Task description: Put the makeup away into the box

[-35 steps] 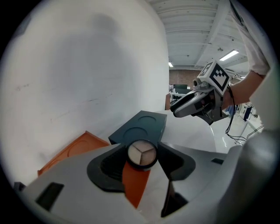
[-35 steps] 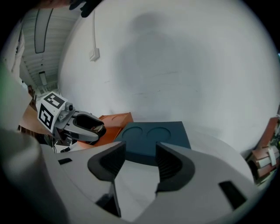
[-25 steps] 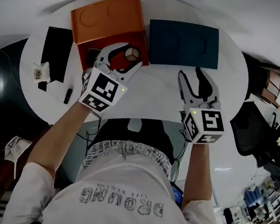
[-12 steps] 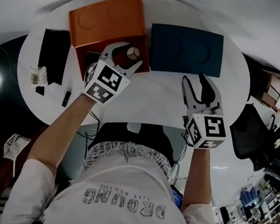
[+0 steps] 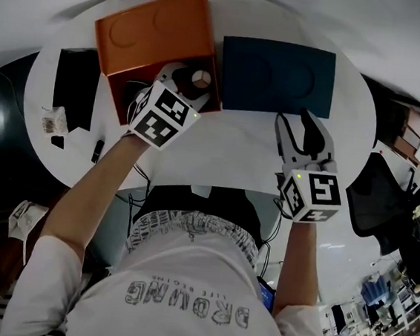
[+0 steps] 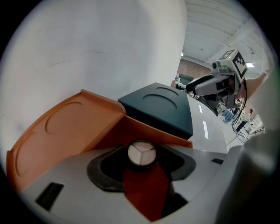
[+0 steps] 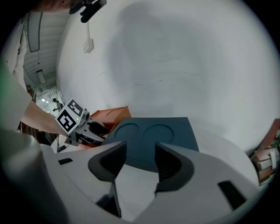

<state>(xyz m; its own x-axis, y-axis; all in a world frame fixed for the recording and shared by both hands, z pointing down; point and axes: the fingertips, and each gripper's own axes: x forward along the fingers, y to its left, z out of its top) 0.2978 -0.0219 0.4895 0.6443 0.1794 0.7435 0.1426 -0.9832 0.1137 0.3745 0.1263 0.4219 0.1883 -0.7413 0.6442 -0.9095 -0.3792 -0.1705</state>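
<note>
An orange box stands open at the table's far left, its lid point(image 5: 153, 31) tipped back and its dark red inside point(image 6: 146, 192) showing. My left gripper point(image 5: 188, 81) reaches down into it, shut on a small round makeup compact point(image 5: 200, 79) with a pale three-part face point(image 6: 141, 154). Beside it on the right lies a closed dark teal box point(image 5: 277, 75). My right gripper point(image 5: 293, 120) hovers just in front of that teal box point(image 7: 153, 135), jaws open and nothing between them point(image 7: 140, 153).
The white round table point(image 5: 227, 150) also carries a flat black case point(image 5: 73, 86), a small wrapped packet point(image 5: 53, 119) and a short black stick point(image 5: 98, 150) at its left end. A black chair point(image 5: 375, 192) stands past the right edge.
My left gripper has sunk and tipped down into the orange box, still carrying the compact. The right gripper has hardly shifted.
</note>
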